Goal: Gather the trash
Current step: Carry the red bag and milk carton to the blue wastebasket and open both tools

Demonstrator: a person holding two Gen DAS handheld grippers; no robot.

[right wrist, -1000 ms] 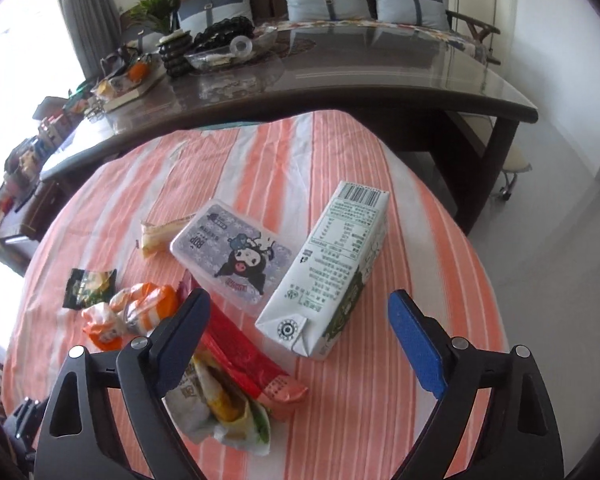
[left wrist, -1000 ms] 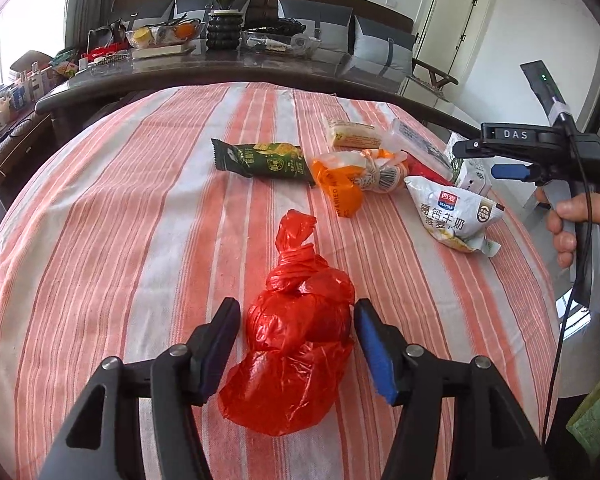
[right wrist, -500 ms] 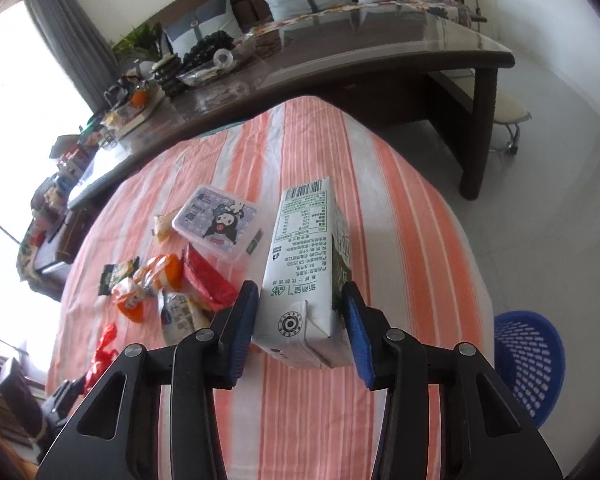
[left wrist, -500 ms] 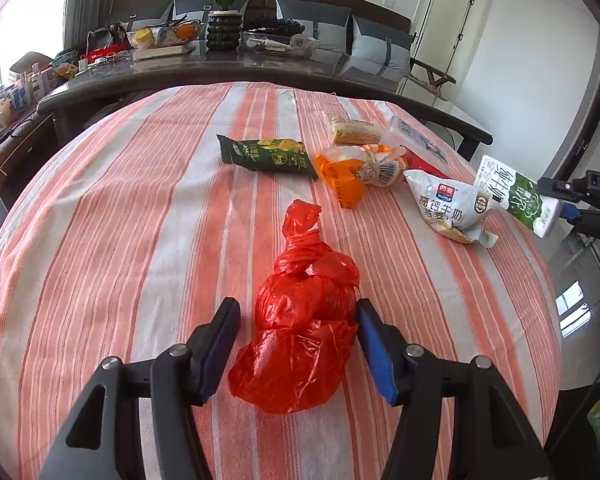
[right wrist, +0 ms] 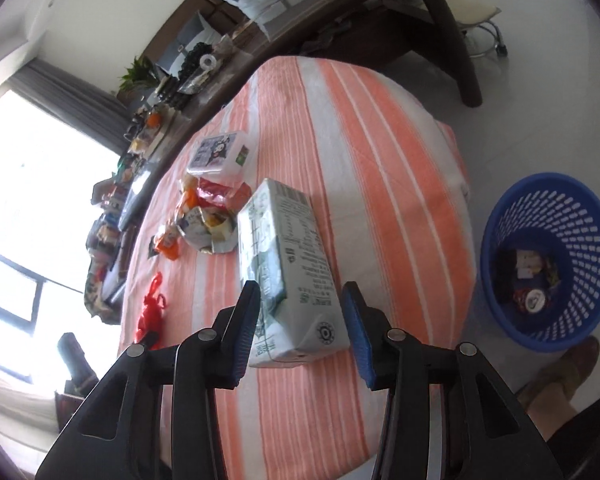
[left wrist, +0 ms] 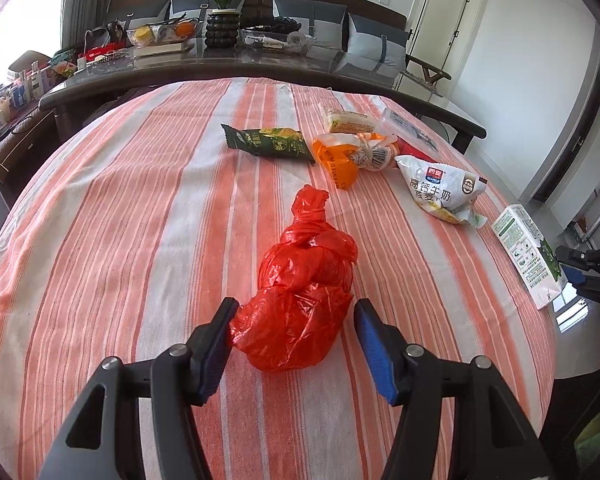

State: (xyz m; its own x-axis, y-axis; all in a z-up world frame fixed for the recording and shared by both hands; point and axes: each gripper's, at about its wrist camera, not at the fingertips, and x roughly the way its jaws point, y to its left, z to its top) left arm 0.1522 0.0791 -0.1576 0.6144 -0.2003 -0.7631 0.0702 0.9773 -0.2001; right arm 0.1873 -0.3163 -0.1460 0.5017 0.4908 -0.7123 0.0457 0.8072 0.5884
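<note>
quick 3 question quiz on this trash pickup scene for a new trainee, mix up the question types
1. True or false: the blue basket on the floor is empty.
2. Which item lies between the left gripper fingers? a) red bag b) green wrapper c) white pouch
3. What does the right gripper hold?
Key: 1 false, trash lies inside. 2 a. 3 the milk carton; its jaws have just been closing on it.

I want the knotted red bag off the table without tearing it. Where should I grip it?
Grip the red bag around its full lower bulge, coming from the near end where the left gripper already straddles it; the knotted neck points away and looks thin.
</note>
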